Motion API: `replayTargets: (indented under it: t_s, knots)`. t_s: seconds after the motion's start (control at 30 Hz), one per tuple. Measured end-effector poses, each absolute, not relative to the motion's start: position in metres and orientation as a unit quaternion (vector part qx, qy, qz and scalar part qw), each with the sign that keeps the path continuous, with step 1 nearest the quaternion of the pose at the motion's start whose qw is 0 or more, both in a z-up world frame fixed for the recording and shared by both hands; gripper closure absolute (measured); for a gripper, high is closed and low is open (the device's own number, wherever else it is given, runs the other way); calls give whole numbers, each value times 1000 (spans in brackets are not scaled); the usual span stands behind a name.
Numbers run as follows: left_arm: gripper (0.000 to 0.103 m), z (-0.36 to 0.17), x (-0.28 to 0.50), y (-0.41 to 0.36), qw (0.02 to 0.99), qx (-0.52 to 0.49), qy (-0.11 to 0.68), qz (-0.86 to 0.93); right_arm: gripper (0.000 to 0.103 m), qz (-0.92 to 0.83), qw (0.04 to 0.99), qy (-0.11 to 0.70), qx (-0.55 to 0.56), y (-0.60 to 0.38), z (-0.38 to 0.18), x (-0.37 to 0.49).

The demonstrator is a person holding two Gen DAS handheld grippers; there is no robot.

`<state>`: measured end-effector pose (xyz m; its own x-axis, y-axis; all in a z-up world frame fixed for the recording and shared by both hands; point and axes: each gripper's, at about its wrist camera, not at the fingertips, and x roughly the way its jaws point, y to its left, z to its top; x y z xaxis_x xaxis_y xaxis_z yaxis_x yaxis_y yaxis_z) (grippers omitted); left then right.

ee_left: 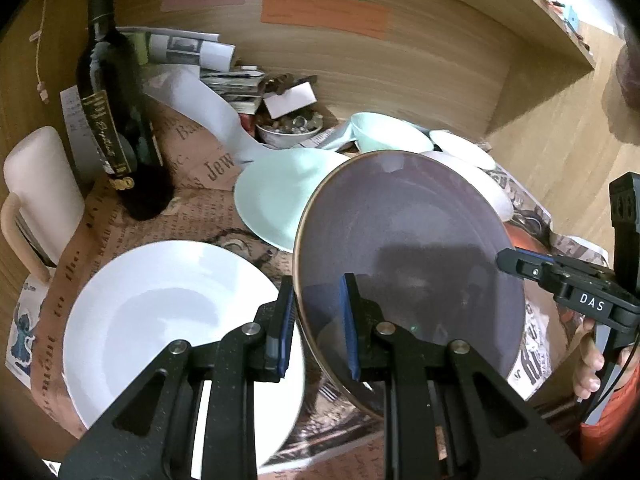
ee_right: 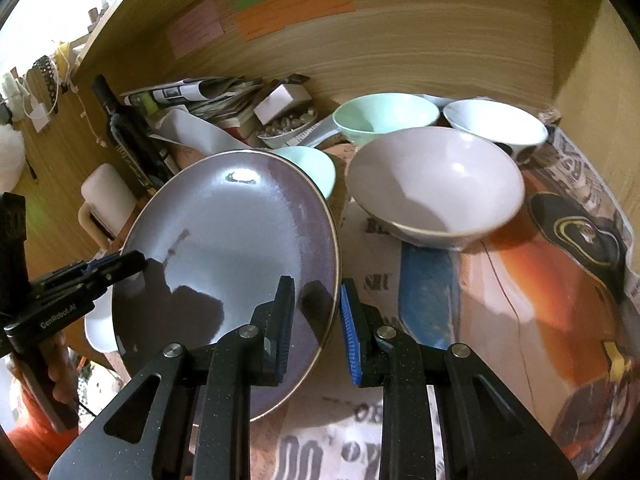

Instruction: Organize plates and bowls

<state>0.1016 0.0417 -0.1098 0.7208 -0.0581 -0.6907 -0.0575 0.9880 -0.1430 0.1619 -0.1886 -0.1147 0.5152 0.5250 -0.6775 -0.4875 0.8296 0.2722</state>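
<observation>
A dark purple plate [ee_left: 400, 240] hangs tilted above the table, held at two sides of its rim. My left gripper [ee_left: 317, 300] is shut on its near left edge. My right gripper [ee_right: 316, 304] is shut on the plate's [ee_right: 224, 232] right edge, and its tip also shows at the far side [ee_left: 505, 260] in the left wrist view. Under the left gripper lies a large white plate [ee_left: 160, 312]. A mint plate [ee_left: 272, 196] sits behind it. A pale bowl [ee_right: 436, 184], a mint bowl [ee_right: 384, 116] and a white bowl [ee_right: 496, 124] stand to the right.
A dark wine bottle [ee_left: 116, 120] and a white mug [ee_left: 36, 192] stand at the left. A small dish of trinkets [ee_left: 288, 128], papers and books crowd the back. Wooden walls [ee_right: 440, 40] close in the back and right. Printed paper [ee_right: 520, 288] covers the table.
</observation>
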Motion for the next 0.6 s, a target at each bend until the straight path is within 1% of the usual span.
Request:
replayTargets:
  t_s: [0.27, 0.6]
  knots:
    - [82, -117, 98, 24, 921, -73, 382, -12, 82, 277, 870, 406, 31, -208, -124, 153]
    - [82, -138, 107, 7, 907, -76, 414, -28, 82, 259, 869, 421, 37, -228, -137, 149]
